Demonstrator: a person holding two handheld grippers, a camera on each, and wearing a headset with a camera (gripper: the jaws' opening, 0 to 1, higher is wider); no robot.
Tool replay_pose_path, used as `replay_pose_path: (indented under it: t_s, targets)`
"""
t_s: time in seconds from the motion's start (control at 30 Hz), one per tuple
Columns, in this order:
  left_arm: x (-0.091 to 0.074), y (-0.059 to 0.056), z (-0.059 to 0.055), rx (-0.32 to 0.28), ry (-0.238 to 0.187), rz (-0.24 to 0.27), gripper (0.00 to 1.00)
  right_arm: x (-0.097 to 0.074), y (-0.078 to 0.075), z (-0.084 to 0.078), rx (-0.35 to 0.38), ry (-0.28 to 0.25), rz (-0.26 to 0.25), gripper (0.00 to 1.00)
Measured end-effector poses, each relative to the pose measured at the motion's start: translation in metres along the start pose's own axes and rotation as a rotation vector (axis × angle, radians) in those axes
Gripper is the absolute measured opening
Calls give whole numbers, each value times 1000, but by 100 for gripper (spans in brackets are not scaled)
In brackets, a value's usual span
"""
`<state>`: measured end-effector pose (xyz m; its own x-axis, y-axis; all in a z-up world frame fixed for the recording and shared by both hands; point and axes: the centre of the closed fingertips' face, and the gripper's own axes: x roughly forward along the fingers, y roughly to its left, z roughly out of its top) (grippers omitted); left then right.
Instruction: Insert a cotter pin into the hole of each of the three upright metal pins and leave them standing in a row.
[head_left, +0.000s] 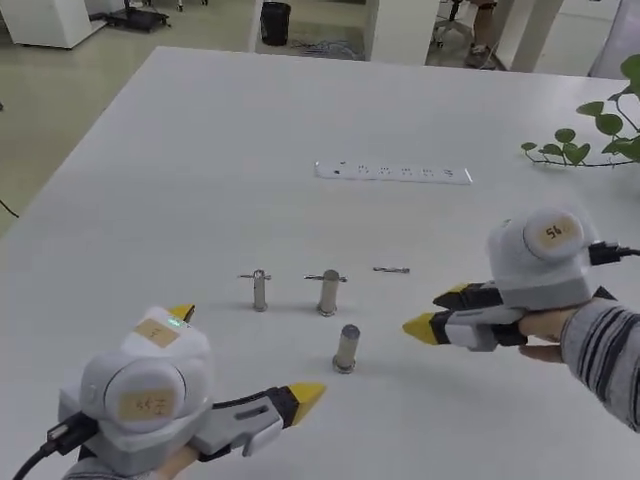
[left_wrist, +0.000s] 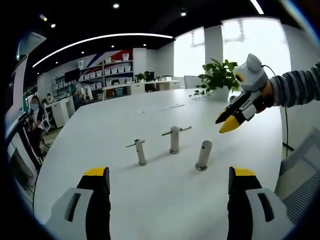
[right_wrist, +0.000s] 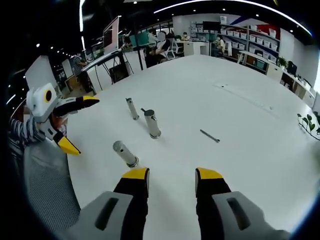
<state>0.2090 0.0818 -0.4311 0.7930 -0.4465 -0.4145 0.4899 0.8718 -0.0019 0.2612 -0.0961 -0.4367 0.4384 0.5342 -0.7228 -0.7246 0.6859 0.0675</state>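
Observation:
Three upright metal pins stand on the white table (head_left: 200, 180). The left pin (head_left: 259, 289) and the middle pin (head_left: 328, 291) each carry a cotter pin through the top. A third pin (head_left: 346, 348), nearer me and out of line, has a bare top. A loose cotter pin (head_left: 391, 269) lies flat to the right of the row. My left gripper (head_left: 245, 352) hovers open in front of the pins (left_wrist: 174, 139), nothing between its jaws. My right gripper (head_left: 432, 312) is open at the right, pointing left, with the loose cotter pin (right_wrist: 210, 135) ahead of it.
A white power strip (head_left: 392, 172) lies further back on the table. A leafy plant (head_left: 600, 135) reaches in at the far right edge. Beyond the table are desks, shelves and seated people.

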Motion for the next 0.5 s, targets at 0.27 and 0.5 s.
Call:
replay_pose_path:
  t_s: [0.27, 0.5]
  targets:
    - [-1, 1, -4, 6, 19, 0, 98, 5, -23, 13, -56, 43, -1, 29]
    - [-1, 2, -6, 8, 29, 3, 99, 24, -41, 27, -131, 84, 17, 28]
